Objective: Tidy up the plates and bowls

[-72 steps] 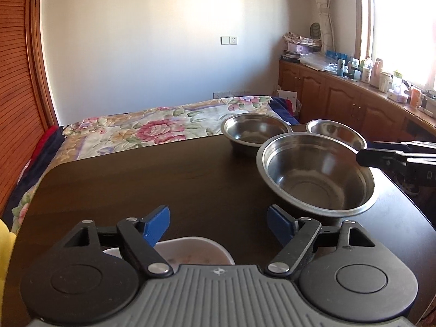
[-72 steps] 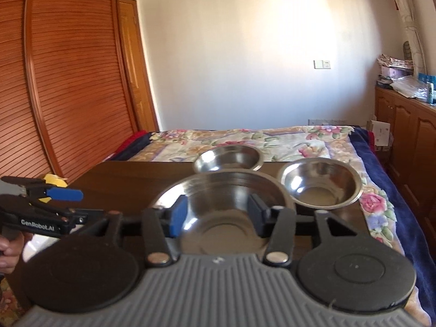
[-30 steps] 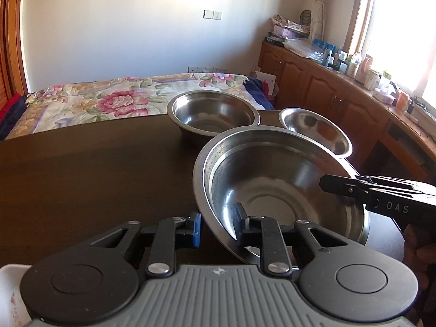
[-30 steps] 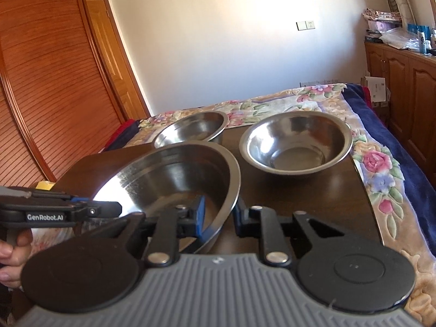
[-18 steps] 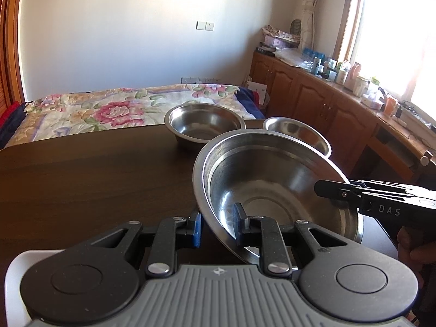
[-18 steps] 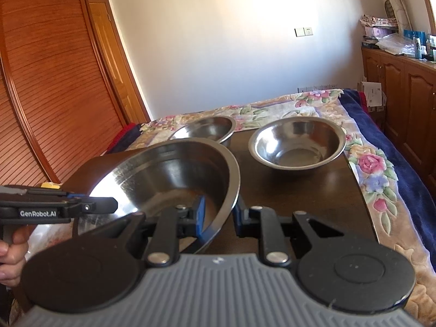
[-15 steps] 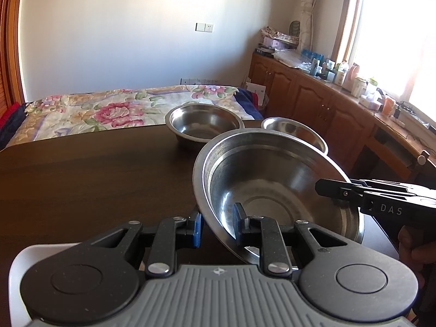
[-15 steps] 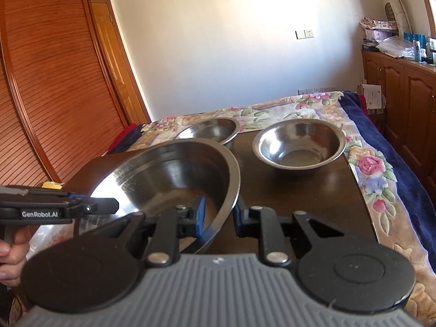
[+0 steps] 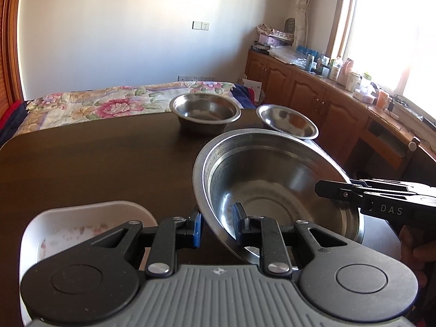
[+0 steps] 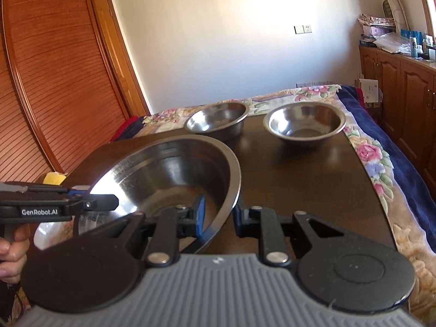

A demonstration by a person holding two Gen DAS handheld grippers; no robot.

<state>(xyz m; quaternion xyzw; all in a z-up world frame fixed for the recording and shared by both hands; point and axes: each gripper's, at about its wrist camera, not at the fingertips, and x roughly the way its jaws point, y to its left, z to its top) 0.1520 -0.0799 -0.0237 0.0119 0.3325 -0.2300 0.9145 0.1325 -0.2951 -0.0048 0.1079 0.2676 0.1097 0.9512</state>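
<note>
A large steel bowl [image 9: 275,179] [image 10: 169,174] hangs above the dark table, held from both sides. My left gripper [image 9: 217,227] is shut on its near left rim. On the opposite rim my right gripper [image 10: 218,216] is shut too, and it shows from the side in the left wrist view as a black tool [image 9: 376,196]. Two smaller steel bowls stand at the table's far end: one [image 9: 205,111] [image 10: 218,121] to the left, one [image 9: 287,121] [image 10: 305,124] to the right. A white dish [image 9: 81,223] lies below my left gripper, its edge [image 10: 46,231] under the big bowl.
The dark wooden table [image 9: 95,163] [image 10: 299,179] ends at a bed with a floral cover [image 9: 109,103]. Wooden cabinets [image 9: 313,95] with clutter run along the right wall. A louvred wooden wardrobe [image 10: 54,81] stands left. A hand [image 10: 13,250] grips the left tool.
Both grippers closed on the large bowl's rim and raised it. Over the last second it has drawn back toward the near edge, over the white dish, away from the two small bowls.
</note>
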